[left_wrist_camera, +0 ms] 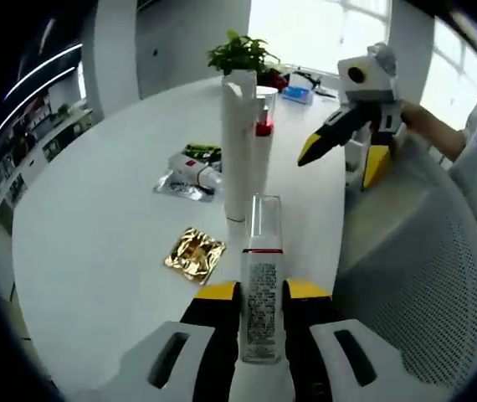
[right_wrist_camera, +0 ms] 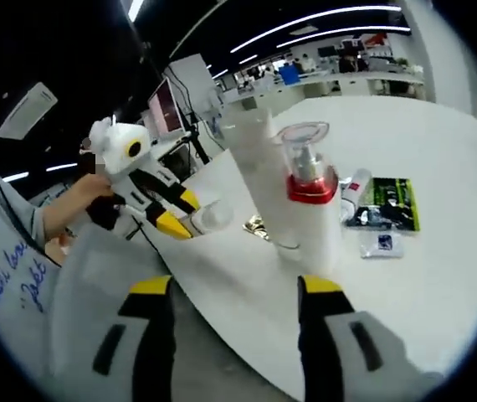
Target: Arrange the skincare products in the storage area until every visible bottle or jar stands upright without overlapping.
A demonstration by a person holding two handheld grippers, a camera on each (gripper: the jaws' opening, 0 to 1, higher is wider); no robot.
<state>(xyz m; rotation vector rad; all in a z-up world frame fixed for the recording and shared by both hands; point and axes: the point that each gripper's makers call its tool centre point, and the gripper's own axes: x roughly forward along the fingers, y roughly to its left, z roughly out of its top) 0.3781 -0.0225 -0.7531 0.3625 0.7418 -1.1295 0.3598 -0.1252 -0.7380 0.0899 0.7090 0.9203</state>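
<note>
Left tool [left_wrist_camera: 261, 295]: clamped on a clear-capped bottle [left_wrist_camera: 262, 289], yellow-tipped jaws pressing its printed label from both sides. In the right gripper view the same tool [right_wrist_camera: 190, 219] shows with the bottle [right_wrist_camera: 209, 218] sticking out past its tips.
Bottle axis: runs forward along the jaws, cap end leading, so it lies tilted rather than upright; base hidden between the jaws.
Right tool [right_wrist_camera: 236, 289]: jaws well apart, nothing between them. In the left gripper view it hangs off the counter edge [left_wrist_camera: 343, 138], tips angled down towards the counter.
Counter [left_wrist_camera: 96, 218]: white, rounded.
Standing group: tall white tube [left_wrist_camera: 238, 142] upright, red-collared bottle [left_wrist_camera: 263, 126] upright just beside it on the far side; in the right gripper view that bottle [right_wrist_camera: 305, 180] stands in front of the tube [right_wrist_camera: 259, 167].
Other items: gold foil sachet [left_wrist_camera: 194, 254] flat near the tube's base; a lying white and red tube [left_wrist_camera: 192, 170] on a silver packet; green and black packet [right_wrist_camera: 393, 203]; potted plant [left_wrist_camera: 240, 53] at the far end.
Key relation: the upright pair lies straight ahead of the held bottle, near its cap.
Judgement: the left tool carries the piece, so it is the one to act; the bottle needs swinging vertical and setting down on bare counter beside the pair, clear of the sachet.
Risk: cap could clip the tall tube.
</note>
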